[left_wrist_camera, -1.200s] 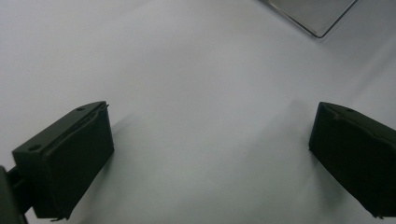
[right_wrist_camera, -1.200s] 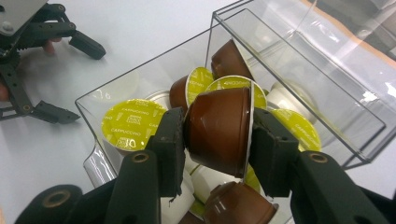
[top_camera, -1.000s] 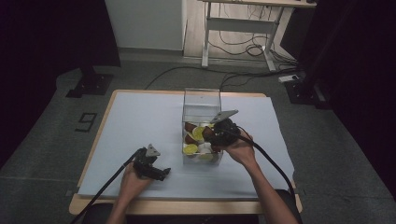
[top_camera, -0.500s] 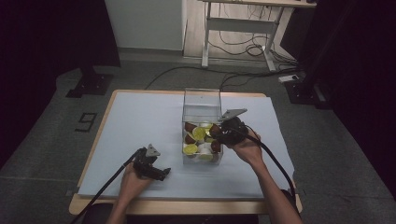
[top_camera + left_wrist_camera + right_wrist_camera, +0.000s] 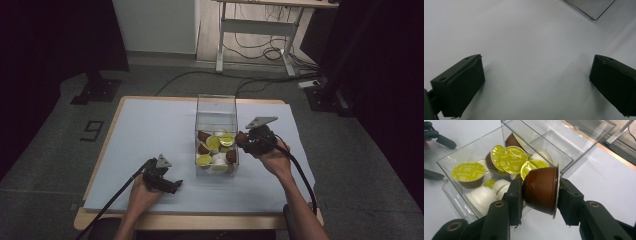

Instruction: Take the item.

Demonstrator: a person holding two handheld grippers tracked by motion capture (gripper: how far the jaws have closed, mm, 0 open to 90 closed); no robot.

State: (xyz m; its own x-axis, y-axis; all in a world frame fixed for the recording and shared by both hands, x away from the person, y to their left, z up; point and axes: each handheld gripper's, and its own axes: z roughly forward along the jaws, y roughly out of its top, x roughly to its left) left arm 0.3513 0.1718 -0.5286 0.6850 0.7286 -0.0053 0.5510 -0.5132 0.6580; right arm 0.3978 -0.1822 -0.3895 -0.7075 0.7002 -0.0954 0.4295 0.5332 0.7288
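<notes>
A clear plastic box stands mid-table with several coffee capsules in it, yellow-green lidded, white and brown. My right gripper hovers just past the box's right wall, shut on a brown capsule. In the right gripper view the pads pinch that brown capsule by its base and foil rim, with the box behind it. My left gripper rests low on the table left of the box, open. Its jaws stand wide apart over bare white table.
The white mat covers a wooden table with broad free room at left and far right. A corner of the box shows at the top of the left gripper view. A desk frame and cables lie on the floor behind.
My right gripper has moved rightward from over the box to beside its right wall, carrying the brown capsule. The left gripper has stayed put.
</notes>
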